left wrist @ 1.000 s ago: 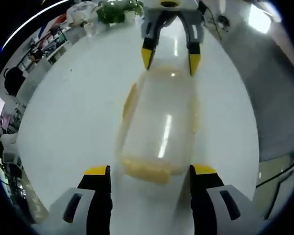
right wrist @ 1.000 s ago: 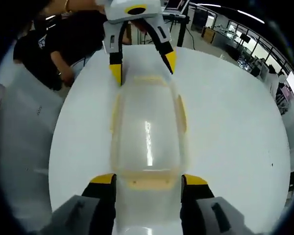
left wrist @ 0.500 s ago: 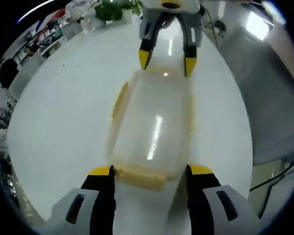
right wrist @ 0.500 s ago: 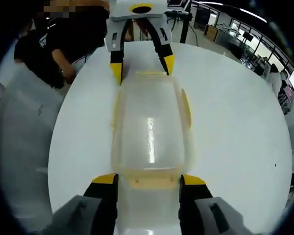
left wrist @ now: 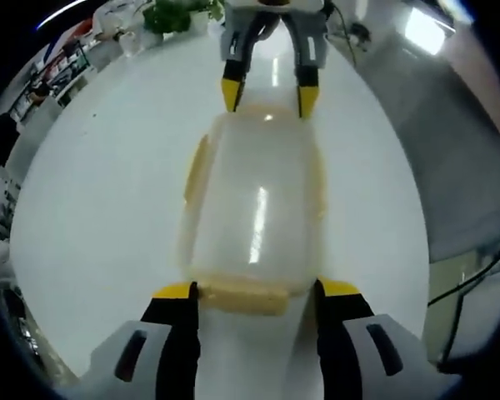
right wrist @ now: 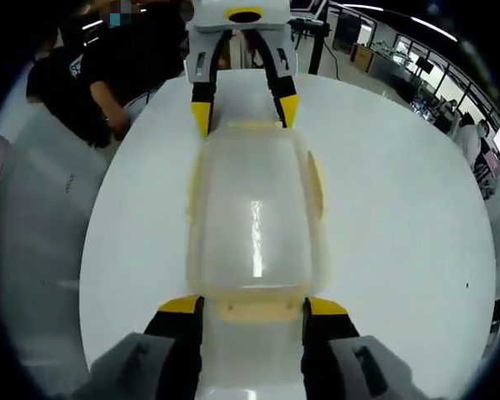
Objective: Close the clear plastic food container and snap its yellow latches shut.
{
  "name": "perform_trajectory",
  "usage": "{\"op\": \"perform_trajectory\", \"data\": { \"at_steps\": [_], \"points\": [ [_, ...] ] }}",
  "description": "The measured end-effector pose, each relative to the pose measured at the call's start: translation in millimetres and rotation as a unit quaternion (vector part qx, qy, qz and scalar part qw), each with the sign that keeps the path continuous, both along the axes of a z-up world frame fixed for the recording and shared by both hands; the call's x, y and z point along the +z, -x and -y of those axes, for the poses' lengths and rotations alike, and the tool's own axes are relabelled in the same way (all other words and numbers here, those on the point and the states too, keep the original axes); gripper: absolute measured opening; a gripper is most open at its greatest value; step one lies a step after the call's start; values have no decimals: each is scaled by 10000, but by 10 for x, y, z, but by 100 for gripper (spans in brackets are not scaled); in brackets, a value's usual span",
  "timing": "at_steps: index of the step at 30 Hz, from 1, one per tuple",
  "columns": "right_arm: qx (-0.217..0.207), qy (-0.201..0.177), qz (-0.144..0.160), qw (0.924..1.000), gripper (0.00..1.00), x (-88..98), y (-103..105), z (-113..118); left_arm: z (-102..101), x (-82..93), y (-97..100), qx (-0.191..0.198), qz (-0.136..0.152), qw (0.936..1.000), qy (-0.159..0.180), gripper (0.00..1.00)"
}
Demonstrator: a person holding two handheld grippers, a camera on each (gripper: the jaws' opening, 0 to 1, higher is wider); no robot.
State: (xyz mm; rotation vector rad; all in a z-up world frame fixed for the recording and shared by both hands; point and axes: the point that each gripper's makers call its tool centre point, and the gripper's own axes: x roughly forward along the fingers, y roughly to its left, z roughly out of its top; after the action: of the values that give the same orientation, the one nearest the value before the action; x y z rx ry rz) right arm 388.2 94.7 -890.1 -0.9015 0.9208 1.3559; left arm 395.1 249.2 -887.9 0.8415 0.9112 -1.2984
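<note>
Two grippers, our left gripper [left wrist: 251, 293] and right gripper [right wrist: 253, 306], stand open at opposite ends of the clear box [left wrist: 252, 212] on the white table [left wrist: 100, 208], holding nothing.

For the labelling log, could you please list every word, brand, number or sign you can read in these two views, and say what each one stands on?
None can be read.
The clear container and its yellow latches carry no visible print.
The left hand-held gripper and right hand-held gripper show no legible marking.
The white table is plain.
Background shelves are too small and blurred to read.
</note>
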Motion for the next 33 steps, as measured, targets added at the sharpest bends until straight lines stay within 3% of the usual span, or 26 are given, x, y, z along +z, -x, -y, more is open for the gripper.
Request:
{"op": "perform_trajectory", "data": {
  "at_steps": [11,18,26,33],
  "points": [
    [122,86,-26,9999,38,12,-40,12,-50,9,-91,-631,-5,9972,-410,38],
    [83,-47,-19,10000,38,4,-37,20,-45,7,-90,-402,-10,9991,-103,39],
    [-28,174,-5,9998,38,-1,-40,14,-18,4,-89,-402,-18,9988,-260,39],
    [-286,237,-11,9993,37,1,-44,47,-29,11,-91,-369,-22,9992,-170,39]
  ]
}}
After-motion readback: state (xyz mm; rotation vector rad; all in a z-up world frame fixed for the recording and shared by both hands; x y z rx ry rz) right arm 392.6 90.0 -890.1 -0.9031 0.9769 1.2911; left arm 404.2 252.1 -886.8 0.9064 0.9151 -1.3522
